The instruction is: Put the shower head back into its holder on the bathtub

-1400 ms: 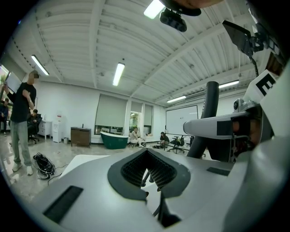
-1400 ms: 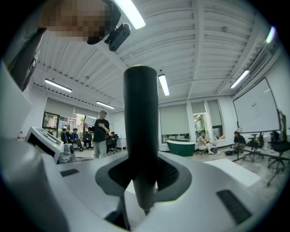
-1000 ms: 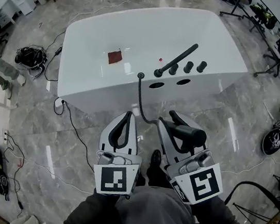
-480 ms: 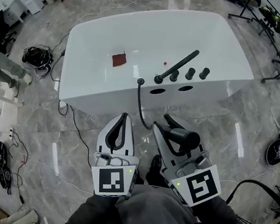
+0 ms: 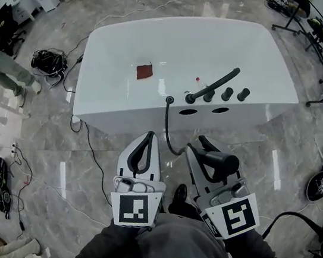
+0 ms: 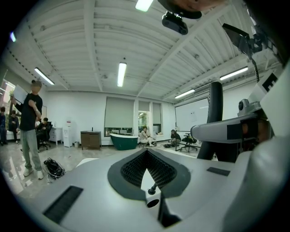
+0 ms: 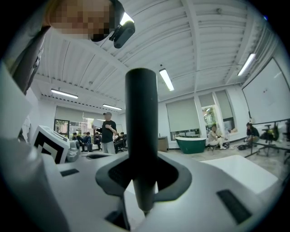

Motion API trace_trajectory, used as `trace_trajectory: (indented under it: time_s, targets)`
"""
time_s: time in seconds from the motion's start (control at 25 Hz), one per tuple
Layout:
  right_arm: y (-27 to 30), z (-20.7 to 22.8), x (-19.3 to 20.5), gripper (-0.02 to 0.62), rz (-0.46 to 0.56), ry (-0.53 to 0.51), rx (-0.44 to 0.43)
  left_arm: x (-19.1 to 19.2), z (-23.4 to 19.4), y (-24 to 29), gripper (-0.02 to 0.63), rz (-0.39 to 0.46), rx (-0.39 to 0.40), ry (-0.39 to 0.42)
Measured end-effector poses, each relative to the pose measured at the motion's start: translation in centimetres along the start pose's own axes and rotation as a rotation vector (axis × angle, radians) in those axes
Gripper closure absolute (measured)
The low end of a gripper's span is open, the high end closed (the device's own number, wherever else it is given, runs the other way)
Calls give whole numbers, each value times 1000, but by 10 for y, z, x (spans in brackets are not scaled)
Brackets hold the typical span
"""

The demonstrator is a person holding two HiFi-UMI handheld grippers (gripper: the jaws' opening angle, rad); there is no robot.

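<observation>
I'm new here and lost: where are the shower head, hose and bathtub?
shower head (image 5: 222, 160): head view, middle of its body.
hose (image 5: 166, 120): head view, its hanging part.
bathtub (image 5: 116, 112): head view, its near wall.

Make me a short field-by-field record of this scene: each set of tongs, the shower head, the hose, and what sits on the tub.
left tongs: shut, empty
right tongs: shut on the shower head
shower head: held above the floor, in front of the bathtub
hose: runs from the tub edge towards the shower head
on the tub: spout, knobs, red square
task: shower head not yet back on the tub
</observation>
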State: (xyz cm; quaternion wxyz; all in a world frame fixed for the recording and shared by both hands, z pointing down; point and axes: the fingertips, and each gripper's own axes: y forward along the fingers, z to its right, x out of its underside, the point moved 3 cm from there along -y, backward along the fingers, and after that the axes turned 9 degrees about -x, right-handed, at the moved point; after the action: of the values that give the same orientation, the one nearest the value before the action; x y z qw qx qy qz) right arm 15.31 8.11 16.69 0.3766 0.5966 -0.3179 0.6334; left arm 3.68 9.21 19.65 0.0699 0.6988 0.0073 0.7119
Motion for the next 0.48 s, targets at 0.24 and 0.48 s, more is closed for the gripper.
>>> trace_trajectory:
  time_s: [0.24,0.48]
  targets:
    - [22,4,4,483,-31,-5,36,3,-18,24,604,-4,32,-18]
    - [46,10,7,483,-66,0,65,5,-33,49,606,-13,62,-40]
